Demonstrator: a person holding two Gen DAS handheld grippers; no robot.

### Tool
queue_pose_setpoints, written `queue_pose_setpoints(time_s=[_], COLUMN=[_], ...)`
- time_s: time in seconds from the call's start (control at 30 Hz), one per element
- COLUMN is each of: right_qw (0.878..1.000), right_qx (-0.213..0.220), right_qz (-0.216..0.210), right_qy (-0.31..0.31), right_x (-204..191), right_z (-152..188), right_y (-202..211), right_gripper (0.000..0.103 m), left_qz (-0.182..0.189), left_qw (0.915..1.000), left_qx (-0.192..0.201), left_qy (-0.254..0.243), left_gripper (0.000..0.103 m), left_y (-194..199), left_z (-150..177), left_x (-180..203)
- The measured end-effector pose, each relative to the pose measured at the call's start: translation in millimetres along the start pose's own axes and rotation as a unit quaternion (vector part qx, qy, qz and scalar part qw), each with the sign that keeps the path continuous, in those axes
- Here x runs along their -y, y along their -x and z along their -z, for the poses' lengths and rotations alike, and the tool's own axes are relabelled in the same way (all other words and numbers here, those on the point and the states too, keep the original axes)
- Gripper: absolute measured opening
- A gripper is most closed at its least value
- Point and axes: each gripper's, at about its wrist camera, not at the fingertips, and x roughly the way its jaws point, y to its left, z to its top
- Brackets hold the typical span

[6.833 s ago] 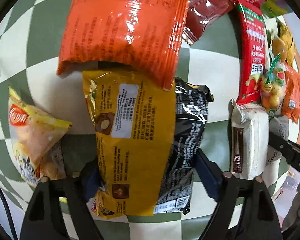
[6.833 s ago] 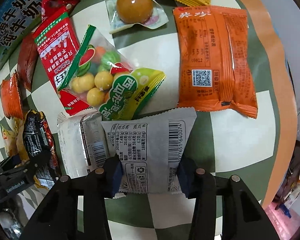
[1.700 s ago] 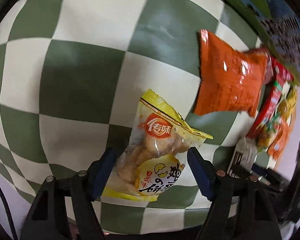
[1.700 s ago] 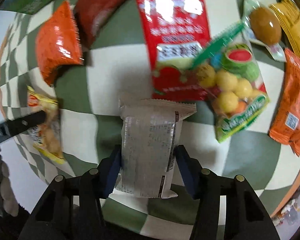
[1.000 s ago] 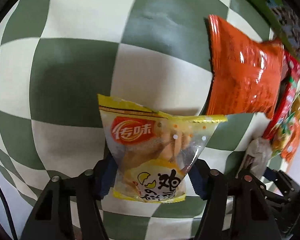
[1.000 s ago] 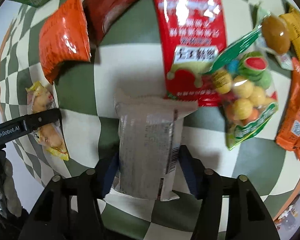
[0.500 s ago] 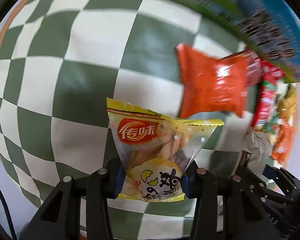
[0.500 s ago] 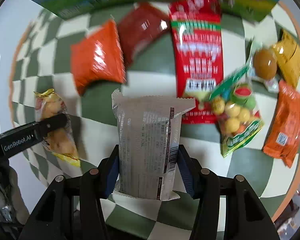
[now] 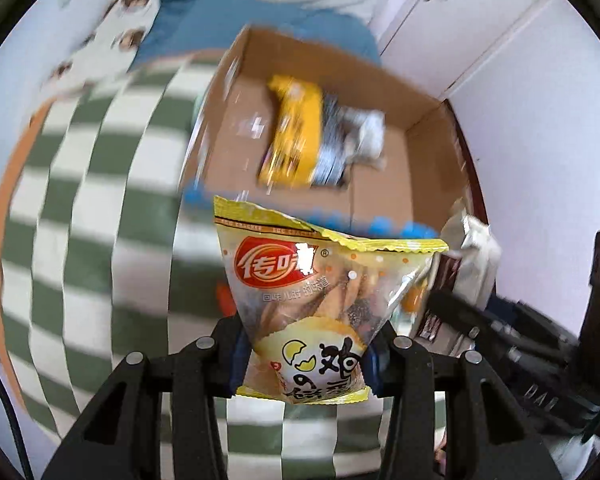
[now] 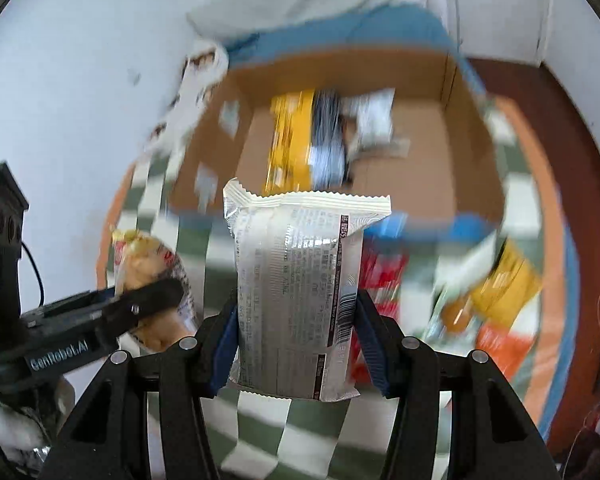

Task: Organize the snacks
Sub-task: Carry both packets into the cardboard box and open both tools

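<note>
Both grippers have lifted from the checked tabletop (image 9: 80, 208) toward the brown cardboard box (image 9: 428, 136), left jaws gripping a yellow biscuit packet (image 9: 320, 300), right jaws gripping a white foil snack packet (image 10: 300, 280), ready for dropping in.

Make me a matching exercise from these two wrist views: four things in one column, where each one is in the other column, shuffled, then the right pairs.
Things
1. yellow cracker bag
2. silver-white packet
3. yellow and black packs
4. cardboard box

Places
A. lying inside the box
B. clamped in the right gripper
C. standing open on the checkered cloth
D. clamped in the left gripper

Pairs: 1-D, 2-B, 3-A, 4-C
</note>
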Motion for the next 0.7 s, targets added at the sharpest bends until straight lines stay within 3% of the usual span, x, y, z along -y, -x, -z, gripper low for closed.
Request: queue_pose_setpoints(time_s=[0.1,0.27,0.47,0.7], right_qw=[0.999,0.998,0.992,0.986], right_qx=[0.028,0.037,0.007,-0.026], right_qz=[0.020,0.056,0.121,0.162], right_qy=[0.005,0.011,0.013,0.019], right_x=[9.5,29.1,63.0,89.7], right_z=[-42.7,-100.8,-160.5,-191.2], right_y=[10.0,-3.5,-57.0,-111.7], right_gripper=[0.057,0.057,0.057,0.058], left_qz=[-0.011,-0.060,-0.127,-0.159], left_qw=[0.9996,0.9967,0.9884,0.9812], left_qx=[0.008,-0.014,-0.055,-0.090], left_qy=[-0.025,-0.053,-0.062,-0.063], left_gripper=[0.042,0.042,0.042,0.043], left_y=[14.1,-20.3,-79.8,-129.5], left_z=[-35.3,-103.1,-164.1,-198.1], left_x=[4.6,9.5,0.1,-9.3])
